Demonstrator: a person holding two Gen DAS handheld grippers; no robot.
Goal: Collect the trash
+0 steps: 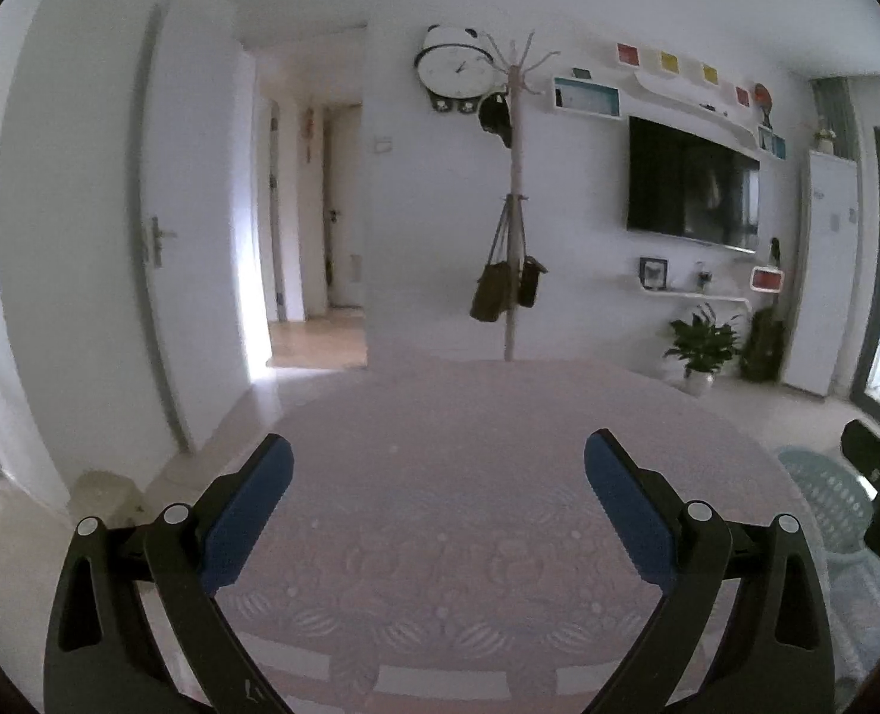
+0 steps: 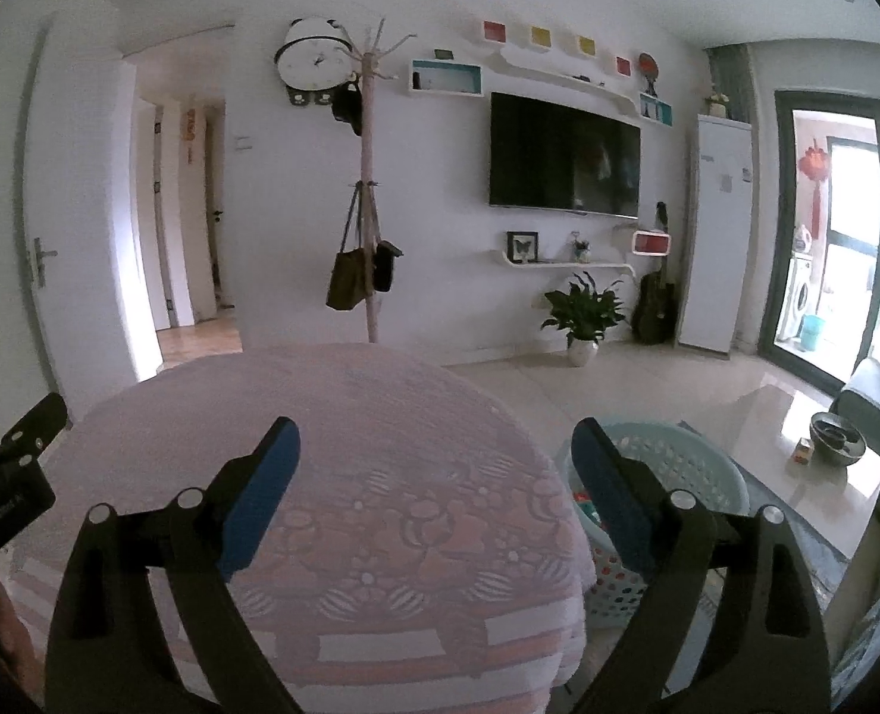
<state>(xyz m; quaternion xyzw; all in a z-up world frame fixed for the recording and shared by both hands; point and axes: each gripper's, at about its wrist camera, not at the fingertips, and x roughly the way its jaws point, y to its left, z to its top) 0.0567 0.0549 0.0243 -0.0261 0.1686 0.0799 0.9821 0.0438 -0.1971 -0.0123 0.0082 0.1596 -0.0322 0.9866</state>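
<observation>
1. A round table (image 2: 344, 416) stands near, draped in a pink cloth (image 1: 469, 476) with a floral lace pattern and white-barred hem.
2. Pale tiled floor (image 2: 618, 381) carries a light-blue perforated basket (image 2: 677, 464) just right of the table.
3. Far off, a potted plant (image 2: 582, 315) sits on the floor.

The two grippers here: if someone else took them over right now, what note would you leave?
Left gripper: open, empty, above the pink tablecloth.
Right gripper: open, empty, over the cloth's right edge.
Pale blue basket stands on the floor right of the table, with colourful bits inside.
No trash visible on the cloth, so the job may be done; check the floor and the glass coffee table.
</observation>
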